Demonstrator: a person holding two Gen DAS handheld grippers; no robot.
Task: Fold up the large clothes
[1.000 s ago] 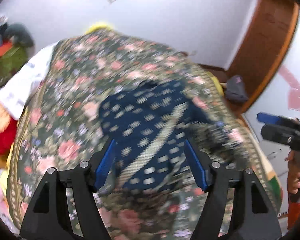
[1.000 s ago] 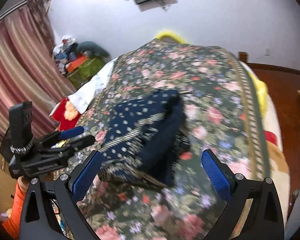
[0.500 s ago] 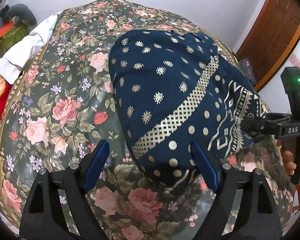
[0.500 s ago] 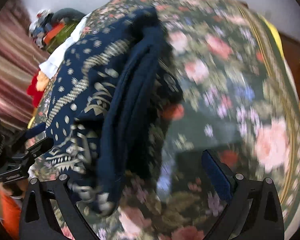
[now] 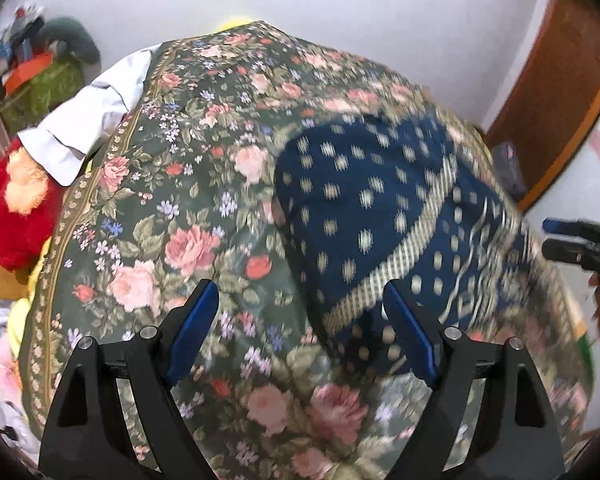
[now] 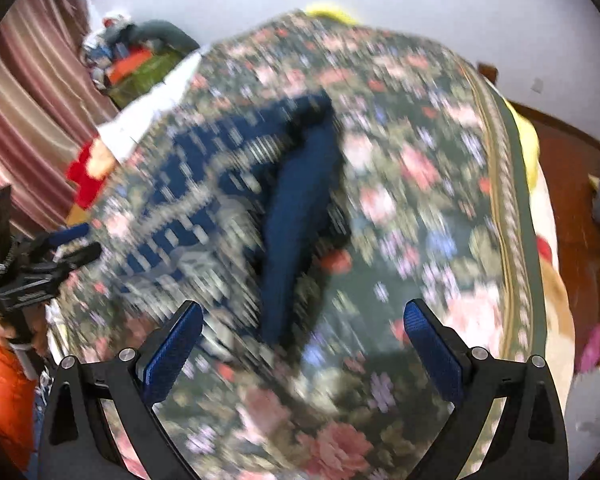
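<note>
Floral bedspread [image 5: 148, 240] fills the room, white wall behind

Navy patterned garment [image 5: 364, 216] lies folded just ahead of both grippers; left gripper [image 5: 300, 332] and right gripper [image 6: 304, 344] gape wide, holding nothing. Striped curtain [image 6: 32, 112] far left.

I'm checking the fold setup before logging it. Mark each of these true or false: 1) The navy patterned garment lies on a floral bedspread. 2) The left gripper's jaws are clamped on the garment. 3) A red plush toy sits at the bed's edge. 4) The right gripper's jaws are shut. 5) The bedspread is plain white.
1) True: the navy patterned garment lies on the floral bedspread.
2) False: the left gripper has its jaws open, gripping nothing.
3) True: the red plush toy sits at the bed's edge, beside a white cloth.
4) False: the right gripper has its jaws open and empty.
5) False: it is dark green with pink roses.
</note>
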